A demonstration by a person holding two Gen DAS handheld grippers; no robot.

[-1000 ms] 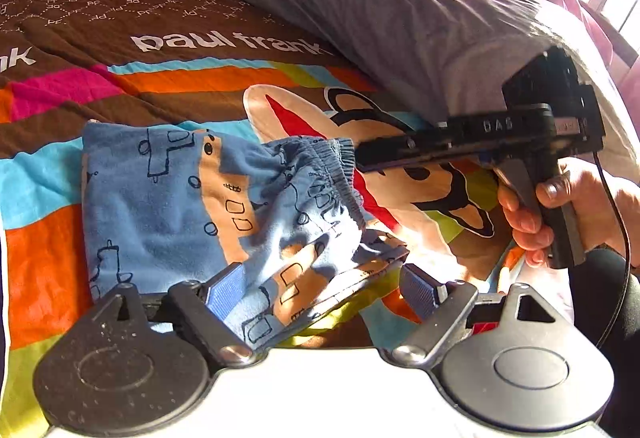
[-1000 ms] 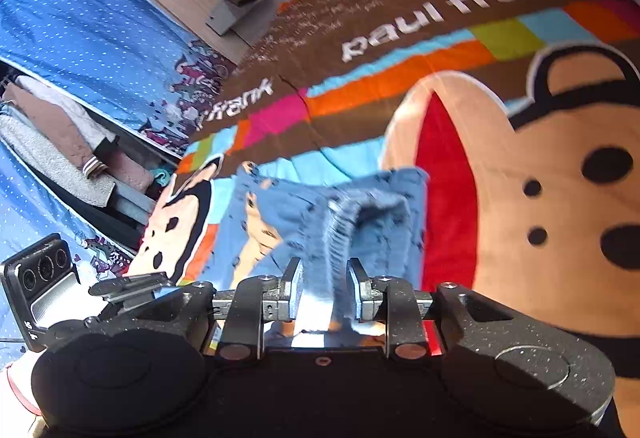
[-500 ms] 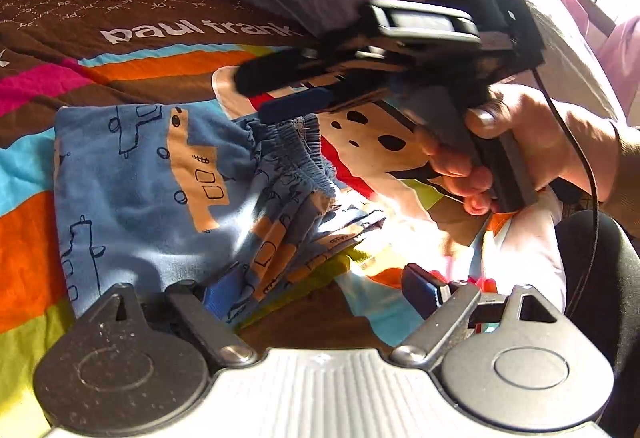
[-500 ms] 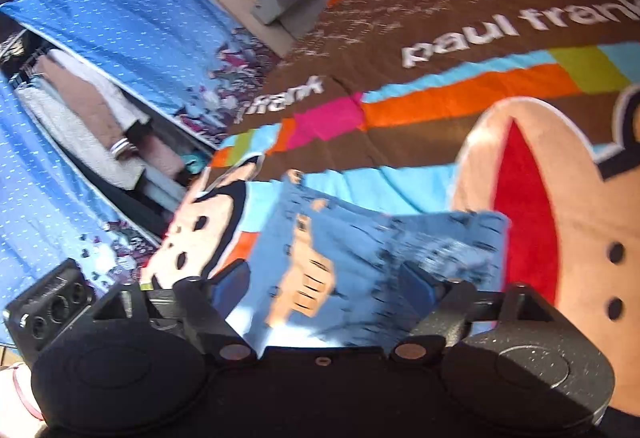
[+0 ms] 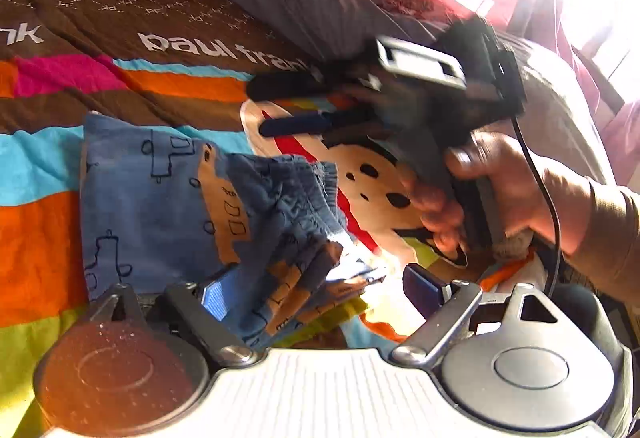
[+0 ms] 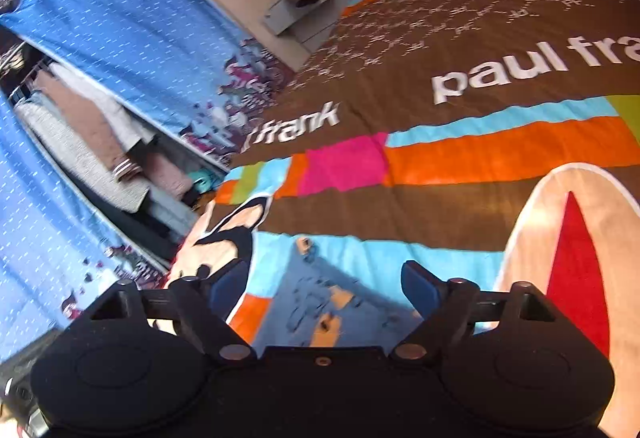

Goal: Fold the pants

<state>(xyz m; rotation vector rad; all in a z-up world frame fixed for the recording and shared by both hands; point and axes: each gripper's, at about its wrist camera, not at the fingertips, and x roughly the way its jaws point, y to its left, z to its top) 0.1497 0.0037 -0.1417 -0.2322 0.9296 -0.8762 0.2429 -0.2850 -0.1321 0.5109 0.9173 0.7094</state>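
Two grippers wide apart, both empty | left gripper (image 5: 320,290) beside folded blue printed cotton pants (image 5: 192,205) | right gripper (image 6: 326,284) above | striped bedspread (image 6: 500,153) beneath

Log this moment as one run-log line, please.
pants: folded on bedspread | left claw: open, over pants edge | right claw: open, holding nothing

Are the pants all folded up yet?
Nearly. The blue pants already lie folded in a compact bundle on the striped bedspread. Nothing is in hand: the right gripper and the left gripper are both open. Left: the bunched waistband and loose near edge look untidy and could be smoothed.
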